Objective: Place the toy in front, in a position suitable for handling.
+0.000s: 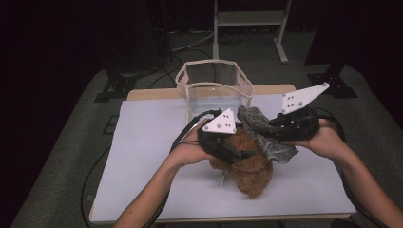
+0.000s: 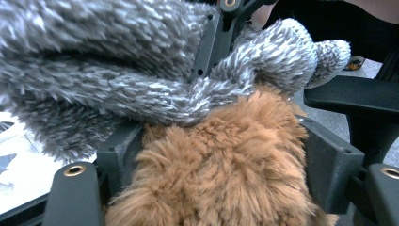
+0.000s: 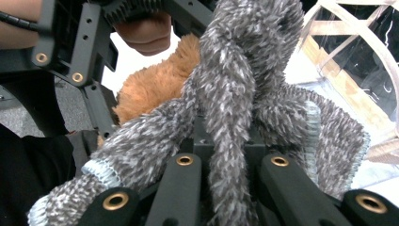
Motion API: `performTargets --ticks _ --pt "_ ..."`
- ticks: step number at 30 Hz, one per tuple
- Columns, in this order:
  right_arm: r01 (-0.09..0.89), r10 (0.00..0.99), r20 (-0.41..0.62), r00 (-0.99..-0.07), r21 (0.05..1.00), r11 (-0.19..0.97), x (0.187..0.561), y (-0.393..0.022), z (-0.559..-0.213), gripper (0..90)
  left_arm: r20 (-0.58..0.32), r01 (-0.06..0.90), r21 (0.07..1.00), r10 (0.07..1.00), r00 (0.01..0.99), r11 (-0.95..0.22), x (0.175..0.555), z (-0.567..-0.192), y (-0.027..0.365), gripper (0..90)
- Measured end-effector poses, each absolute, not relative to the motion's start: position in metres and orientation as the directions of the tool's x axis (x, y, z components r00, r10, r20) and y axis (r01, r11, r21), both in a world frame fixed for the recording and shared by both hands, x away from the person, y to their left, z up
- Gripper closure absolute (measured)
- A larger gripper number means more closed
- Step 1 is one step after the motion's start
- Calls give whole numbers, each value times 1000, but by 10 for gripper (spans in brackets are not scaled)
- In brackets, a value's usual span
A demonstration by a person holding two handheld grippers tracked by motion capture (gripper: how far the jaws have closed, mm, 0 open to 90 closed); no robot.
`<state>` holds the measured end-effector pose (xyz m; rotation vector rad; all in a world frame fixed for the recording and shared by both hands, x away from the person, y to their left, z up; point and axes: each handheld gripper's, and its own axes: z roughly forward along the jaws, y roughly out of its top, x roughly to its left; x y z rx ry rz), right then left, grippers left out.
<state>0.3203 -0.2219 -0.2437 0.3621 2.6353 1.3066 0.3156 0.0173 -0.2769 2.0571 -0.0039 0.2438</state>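
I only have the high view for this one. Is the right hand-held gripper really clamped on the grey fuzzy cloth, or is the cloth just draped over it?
Observer: It is clamped. In the right gripper view, a twisted strand of the grey fuzzy cloth runs down between the shut jaws of the right hand-held gripper.
Operator: And the left one, is anything in it?
Observer: In the left gripper view, the brown fuzzy piece fills the gap between the jaws of the left hand-held gripper. I cannot tell whether the pads press on it.
Operator: Any detail on the grey cloth?
Observer: It has a pale blue hem, seen up close in the right gripper view.
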Motion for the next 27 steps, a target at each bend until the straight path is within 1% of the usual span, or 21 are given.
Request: performTargets --ticks 5,6,7,8,9,10,11,12,13,15,18,20,22,25,26,27 --pt "139 290 -45 -956 801 583 320 -221 -246 817 192 -115 865 112 975 -488 311 -273 26 198" --pt "135 282 -43 -958 803 580 321 -218 -246 817 201 -116 867 128 971 -484 308 -272 37 192" --pt "134 282 -45 -958 802 582 320 -217 -246 817 201 -116 867 128 971 -484 308 -272 37 186" --pt "124 278 -57 -959 798 590 319 -213 -245 817 211 -113 875 159 964 -471 302 -273 56 185" --pt "124 278 -57 -959 798 590 319 -213 -245 817 211 -113 875 159 964 -471 302 -273 56 185" --pt "113 261 -61 -963 792 600 318 -207 -244 817 194 -82 878 195 961 -472 301 -280 75 184" --pt "110 258 -63 -964 790 603 318 -206 -244 817 179 -54 876 218 960 -480 304 -284 82 184" --pt "110 261 -67 -963 786 608 319 -204 -244 817 144 -17 879 232 962 -476 306 -289 86 184" --pt "111 265 -70 -962 784 611 319 -204 -244 817 110 7 884 221 969 -468 308 -294 88 187" --pt "119 268 -59 -962 788 604 320 -204 -244 817 85 6 894 183 979 -447 308 -300 86 223" --pt "118 254 -46 -966 796 594 320 -202 -245 816 80 -1 905 168 982 -426 308 -302 75 217" --pt "117 252 -47 -967 795 595 320 -201 -245 816 75 3 907 168 983 -422 309 -302 72 191" --pt "108 253 -63 -966 785 610 321 -198 -244 816 60 16 913 173 983 -408 312 -302 68 193" --pt "118 253 -48 -966 790 602 322 -201 -245 816 32 34 916 156 987 -400 317 -305 61 193" --pt "118 253 -48 -966 790 602 322 -201 -245 816 32 34 916 156 987 -400 317 -305 61 200" --pt "118 252 -49 -967 788 604 321 -202 -245 816 38 31 911 158 987 -411 316 -305 57 241"
